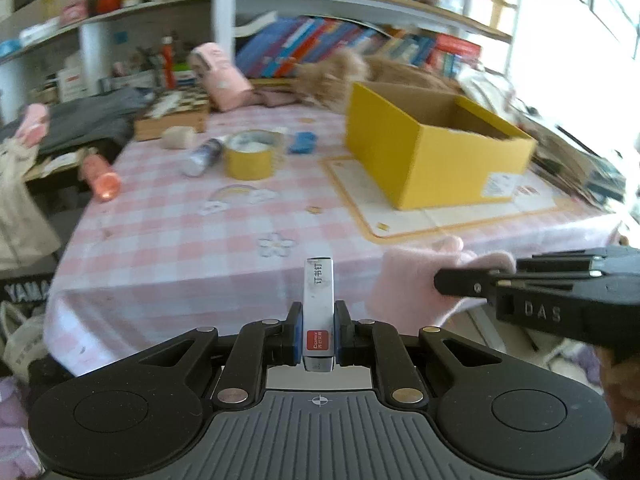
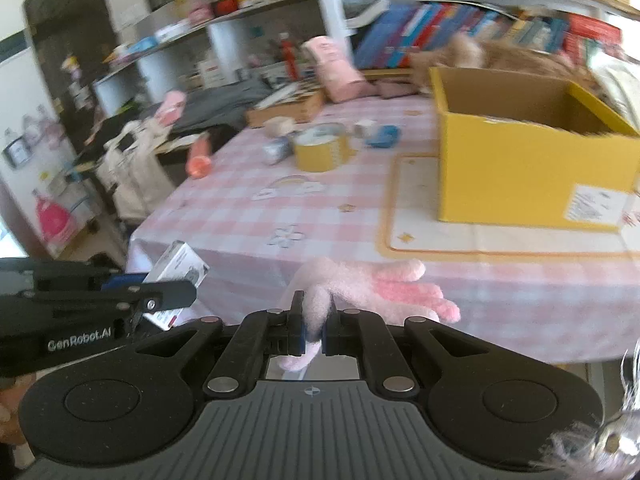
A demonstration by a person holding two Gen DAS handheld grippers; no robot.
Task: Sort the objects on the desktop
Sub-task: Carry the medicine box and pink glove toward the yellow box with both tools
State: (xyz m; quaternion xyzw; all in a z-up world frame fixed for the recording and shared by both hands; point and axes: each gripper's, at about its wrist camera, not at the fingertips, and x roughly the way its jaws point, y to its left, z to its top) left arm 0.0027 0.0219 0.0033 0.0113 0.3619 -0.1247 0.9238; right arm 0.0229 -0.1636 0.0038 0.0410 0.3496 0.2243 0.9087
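Note:
My left gripper (image 1: 318, 320) is shut on a small white staples box (image 1: 319, 296) with a red label, held upright before the table's near edge. That box (image 2: 180, 270) and the left gripper (image 2: 168, 300) show at the left of the right wrist view. My right gripper (image 2: 315, 320) is shut on a fuzzy pink glove (image 2: 380, 286), whose fingers hang forward. The glove (image 1: 416, 276) and right gripper (image 1: 460, 282) appear at the right of the left wrist view. An open yellow cardboard box (image 1: 436, 148) (image 2: 532, 160) stands on a mat at the table's right.
On the pink checked tablecloth (image 1: 224, 232) lie a yellow tape roll (image 1: 250, 154) (image 2: 320, 146), a silver tube (image 1: 202, 156), a blue object (image 1: 303, 142), a beige roll (image 1: 178, 136) and an orange-capped bottle (image 1: 100, 174) at the left edge. Shelves of books stand behind.

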